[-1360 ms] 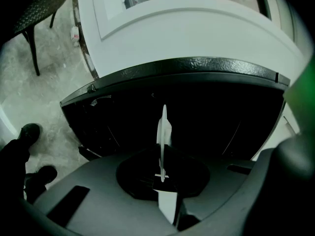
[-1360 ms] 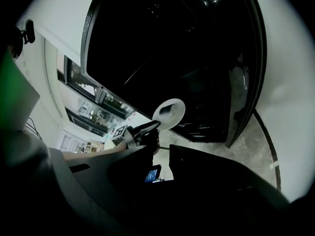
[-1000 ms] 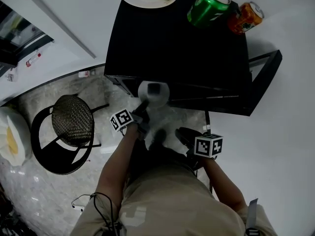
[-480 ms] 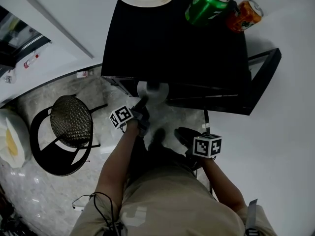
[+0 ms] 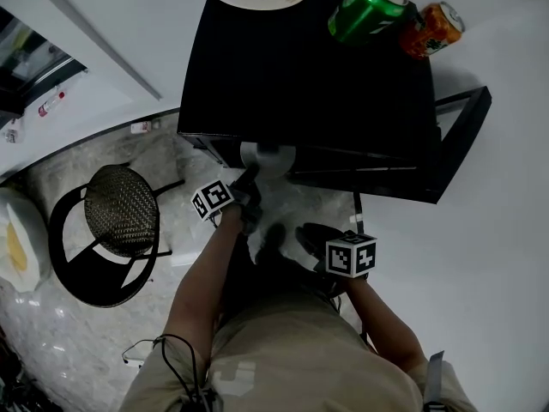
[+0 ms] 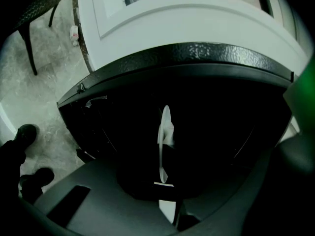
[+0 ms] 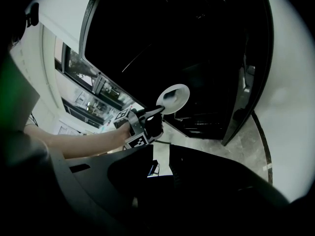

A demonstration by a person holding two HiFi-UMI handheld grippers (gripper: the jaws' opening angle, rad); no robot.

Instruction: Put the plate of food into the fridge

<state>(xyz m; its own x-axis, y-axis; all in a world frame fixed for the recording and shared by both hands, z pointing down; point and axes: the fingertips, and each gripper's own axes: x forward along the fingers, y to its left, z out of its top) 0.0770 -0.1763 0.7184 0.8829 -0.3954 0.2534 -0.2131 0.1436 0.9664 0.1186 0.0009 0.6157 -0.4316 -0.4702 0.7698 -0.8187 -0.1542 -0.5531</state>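
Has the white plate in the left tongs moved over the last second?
No. The plate stays at the same spot below the black fridge's front edge.

The person is stretching the left arm forward, and the left gripper is pointing nearly level with its jaws closed tight on the rim of a small plate. The right arm is bending in closer to the body. The right gripper is pointing steeply down, its jaws standing apart and empty.
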